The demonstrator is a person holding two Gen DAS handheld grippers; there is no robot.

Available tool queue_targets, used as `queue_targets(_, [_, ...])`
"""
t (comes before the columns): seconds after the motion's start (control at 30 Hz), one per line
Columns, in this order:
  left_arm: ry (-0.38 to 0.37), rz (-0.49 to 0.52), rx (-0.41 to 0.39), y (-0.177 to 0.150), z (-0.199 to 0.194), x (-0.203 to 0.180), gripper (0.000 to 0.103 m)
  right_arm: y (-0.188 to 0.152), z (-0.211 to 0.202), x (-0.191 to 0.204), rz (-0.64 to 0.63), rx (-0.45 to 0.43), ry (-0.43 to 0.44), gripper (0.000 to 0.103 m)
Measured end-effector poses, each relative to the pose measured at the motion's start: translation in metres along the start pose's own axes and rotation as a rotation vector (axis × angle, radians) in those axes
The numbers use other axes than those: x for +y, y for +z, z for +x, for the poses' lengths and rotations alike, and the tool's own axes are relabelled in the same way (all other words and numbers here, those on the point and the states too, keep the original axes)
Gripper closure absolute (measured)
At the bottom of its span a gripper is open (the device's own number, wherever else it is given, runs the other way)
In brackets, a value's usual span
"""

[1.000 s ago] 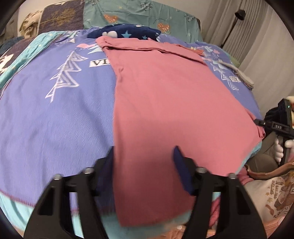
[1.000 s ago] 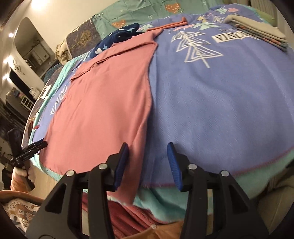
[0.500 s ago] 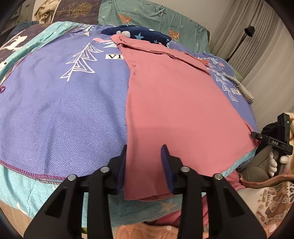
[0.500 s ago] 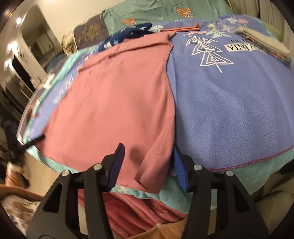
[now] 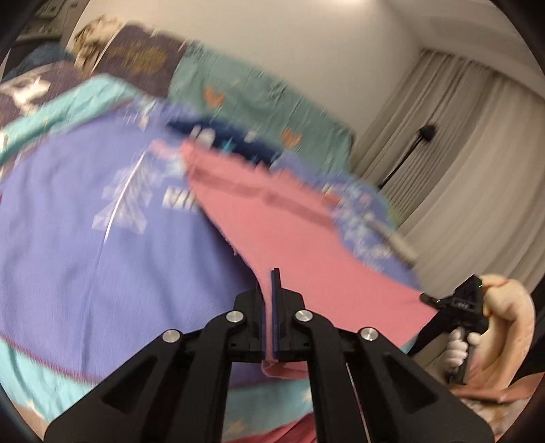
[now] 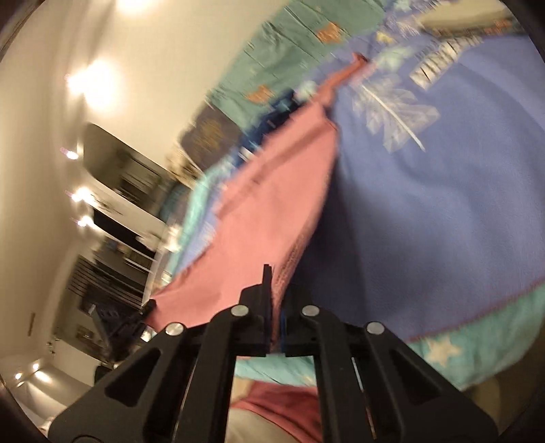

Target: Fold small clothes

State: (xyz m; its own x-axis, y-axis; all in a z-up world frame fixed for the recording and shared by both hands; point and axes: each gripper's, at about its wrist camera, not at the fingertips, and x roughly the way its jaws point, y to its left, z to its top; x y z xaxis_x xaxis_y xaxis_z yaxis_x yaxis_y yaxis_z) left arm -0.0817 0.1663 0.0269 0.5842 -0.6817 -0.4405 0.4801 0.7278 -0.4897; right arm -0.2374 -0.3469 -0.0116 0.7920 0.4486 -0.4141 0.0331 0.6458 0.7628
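Note:
A pink garment (image 5: 299, 245) lies spread on a purple printed blanket (image 5: 85, 245) on the bed. My left gripper (image 5: 270, 283) is shut on its near left corner, with cloth pinched between the blue pads, and that corner is lifted off the blanket. In the right wrist view the same pink garment (image 6: 265, 218) runs away from me, and my right gripper (image 6: 276, 283) is shut on its near right corner, raised above the purple blanket (image 6: 442, 204). Both views are blurred by motion. The right gripper with the hand (image 5: 490, 313) holding it shows at the right edge of the left wrist view.
A dark blue star-print cloth (image 5: 221, 134) lies beyond the garment's far end. Teal patterned pillows (image 5: 265, 102) line the headboard. A folded stack (image 6: 477, 17) sits at the far right of the bed. Curtains and a floor lamp (image 5: 425, 133) stand to the right.
Both grippers closed on the garment's near corners and rose, lifting the near hem off the blanket. Both views tilted upward and the right one rolled.

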Motion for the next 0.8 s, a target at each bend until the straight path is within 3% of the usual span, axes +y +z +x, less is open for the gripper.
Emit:
queue_targets(0.17, [-0.008, 0.096, -0.14, 0.035, -0.042, -0.046, 0.101, 0.027, -0.042, 0.051, -0.135, -0.145, 0.056, 0.1])
queue_targets(0.27, [-0.006, 0.144, -0.208, 0.034, -0.077, -0.069, 0.101, 0.023, -0.084, 0.083, -0.239, -0.237, 0.073, 0.1])
queue_targets(0.4, [-0.012, 0.191, -0.273, 0.023, -0.11, -0.089, 0.101, 0.009, -0.123, 0.101, -0.349, -0.326, -0.001, 0.1])
queue_targets(0.47, [-0.003, 0.186, -0.252, 0.022, -0.1, -0.086, 0.101, 0.01, -0.117, 0.096, -0.338, -0.306, -0.032, 0.099])
queue_targets(0.6, [0.015, 0.096, -0.144, 0.029, -0.048, -0.059, 0.101, 0.03, -0.076, 0.064, -0.219, -0.227, -0.015, 0.099])
queue_targets(0.8, [0.055, 0.023, -0.068, 0.049, 0.006, -0.022, 0.101, 0.065, -0.024, 0.035, -0.126, -0.183, -0.044, 0.099])
